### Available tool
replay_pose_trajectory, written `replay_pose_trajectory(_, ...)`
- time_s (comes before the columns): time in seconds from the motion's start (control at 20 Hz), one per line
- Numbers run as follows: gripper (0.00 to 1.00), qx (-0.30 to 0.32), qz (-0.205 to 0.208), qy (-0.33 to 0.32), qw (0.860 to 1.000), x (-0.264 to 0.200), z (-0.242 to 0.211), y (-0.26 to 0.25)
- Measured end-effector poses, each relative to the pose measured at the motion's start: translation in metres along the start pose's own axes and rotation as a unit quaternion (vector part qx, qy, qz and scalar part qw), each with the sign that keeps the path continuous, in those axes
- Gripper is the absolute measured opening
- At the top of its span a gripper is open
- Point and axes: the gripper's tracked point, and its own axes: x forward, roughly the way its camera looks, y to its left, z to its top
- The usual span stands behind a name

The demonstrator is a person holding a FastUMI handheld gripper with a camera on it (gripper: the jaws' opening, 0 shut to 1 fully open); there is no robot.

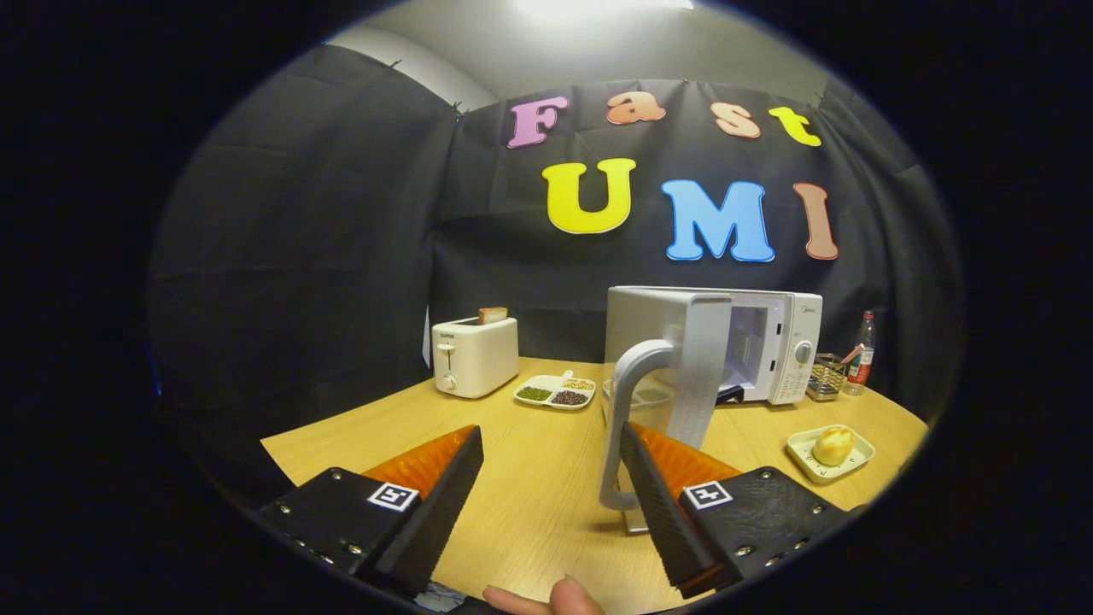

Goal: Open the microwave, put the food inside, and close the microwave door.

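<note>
Microwave door swung wide open, gripper released just beside the door handle – food not yet inside.

Wooden table (529, 504) carries everything. Microwave (781, 342) stands at the back of it, its door (683, 359) swung out toward the camera so the cavity shows behind it; the door handle (623, 410) hangs edge-on just ahead of the right finger. Toaster (475, 354), with 1 slice of bread up in its slot, sits well to the left of the microwave. Between the 2 appliances lies a divided dish (555, 391) with 3 portions of grains or beans. Food – 1 round bun (833, 444) on a small square plate (807, 457) – rests on the table in front of the microwave, to the right of the fingers. Gripper (551, 444): fingers spread apart, nothing between them.
</note>
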Motion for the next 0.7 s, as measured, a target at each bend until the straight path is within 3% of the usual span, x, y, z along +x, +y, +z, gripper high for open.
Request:
replay_pose_trajectory(0.25,0.97,0.001,-0.019,-0.011,1.0,-0.014,0.021,-0.052)
replay_pose_trajectory(0.7,0.97,-0.024,-0.144,-0.008,0.989,-0.016,0.021,-0.204)
